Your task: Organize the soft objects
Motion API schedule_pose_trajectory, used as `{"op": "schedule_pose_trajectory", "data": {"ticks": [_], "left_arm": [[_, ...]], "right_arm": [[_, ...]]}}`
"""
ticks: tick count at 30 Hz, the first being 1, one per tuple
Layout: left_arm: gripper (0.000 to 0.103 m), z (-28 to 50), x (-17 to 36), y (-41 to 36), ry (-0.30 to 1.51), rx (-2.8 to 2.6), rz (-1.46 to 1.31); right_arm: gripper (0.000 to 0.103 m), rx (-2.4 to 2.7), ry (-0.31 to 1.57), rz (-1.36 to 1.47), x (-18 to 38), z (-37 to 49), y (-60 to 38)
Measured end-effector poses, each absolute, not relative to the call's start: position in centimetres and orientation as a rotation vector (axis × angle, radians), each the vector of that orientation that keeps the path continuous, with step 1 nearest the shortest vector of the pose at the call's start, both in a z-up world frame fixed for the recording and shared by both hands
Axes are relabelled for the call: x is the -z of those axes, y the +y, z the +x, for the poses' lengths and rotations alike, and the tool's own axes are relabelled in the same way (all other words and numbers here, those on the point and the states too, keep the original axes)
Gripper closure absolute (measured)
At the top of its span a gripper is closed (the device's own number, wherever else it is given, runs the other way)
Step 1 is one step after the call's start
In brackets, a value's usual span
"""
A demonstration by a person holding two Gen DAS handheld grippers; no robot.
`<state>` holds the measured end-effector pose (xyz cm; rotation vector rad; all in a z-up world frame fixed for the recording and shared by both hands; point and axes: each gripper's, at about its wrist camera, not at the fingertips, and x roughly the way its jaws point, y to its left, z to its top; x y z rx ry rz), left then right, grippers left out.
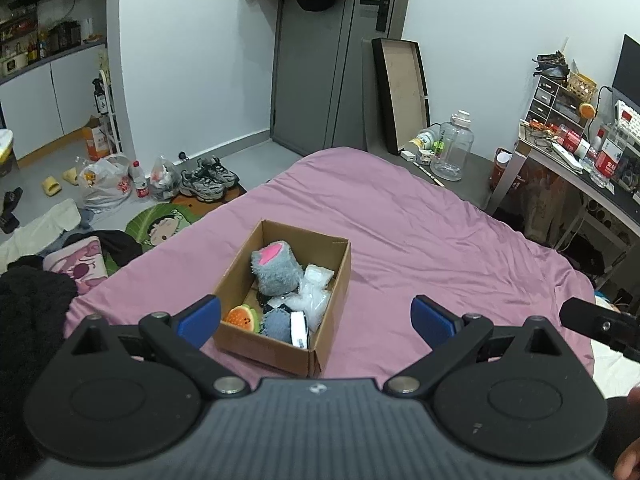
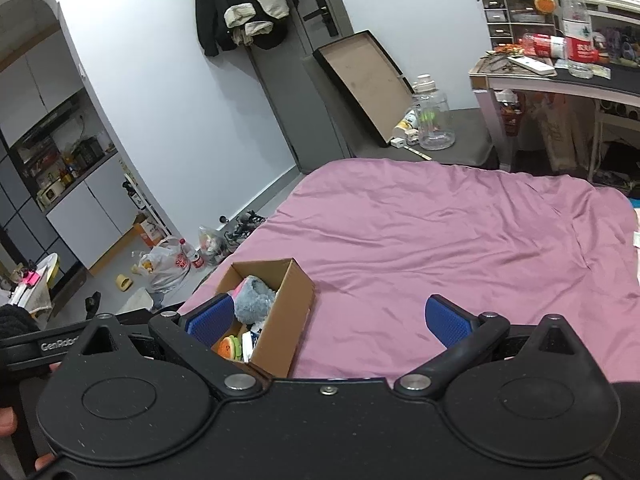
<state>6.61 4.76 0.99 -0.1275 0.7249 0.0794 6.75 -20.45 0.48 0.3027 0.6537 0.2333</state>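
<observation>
both grippers hang spread wide and empty above the pink bed (image 1: 420, 220). the left gripper (image 1: 316, 318) has nothing between its blue pads, and neither does the right gripper (image 2: 330, 320). just ahead of the left one, and ahead and to the left of the right one, sits the box (image 1: 260, 346), open-topped on the sheet. in it lie the soft things: a grey plush (image 1: 276, 270) with a pink patch at the far end, a watermelon toy (image 1: 242, 318) at the near left corner, a blue fuzzy thing (image 1: 278, 320) beside it, and clear bags (image 1: 312, 294) on the right.

the sheet beyond looks bare, so i judge the sorting is about finished. to do the next bit well, i'd sweep the bed for strays before calling it done, and come straight down into the box rather than clip its thin walls.

hard to tell: the box's near floor is hidden behind its wall, and the left pad covers part of it in the right view. the dark heap at far left is cut off.
</observation>
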Motion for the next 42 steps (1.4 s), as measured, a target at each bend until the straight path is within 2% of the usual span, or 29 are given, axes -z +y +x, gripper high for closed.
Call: {"op": "schedule_pose_trajectory", "data": {"ticks": [9, 22, 33, 42], "left_arm": [[0.003, 3.4, -2.6, 3.5, 0.734, -0.066, -0.113], [0.003, -0.6, -2.2, 1.8, 0.706, -0.100, -0.076], [0.003, -2.0, -2.7, -0.5, 0.678, -0.105, -0.065], [0.003, -2.2, -2.3, -2.2, 0.685, -0.094, -0.027]], "right_arm": [[0.000, -0.228, 0.628, 0.244, -1.8, 3.5, -21.5], [0.000, -0.279, 0.643, 0.218, -0.6, 0.7, -22.8], [0.000, -0.257, 0.546, 0.157, -2.6, -2.2, -24.8], [0.000, -0.255, 0.561, 0.155, -2.0, -1.7, -25.4]]}}
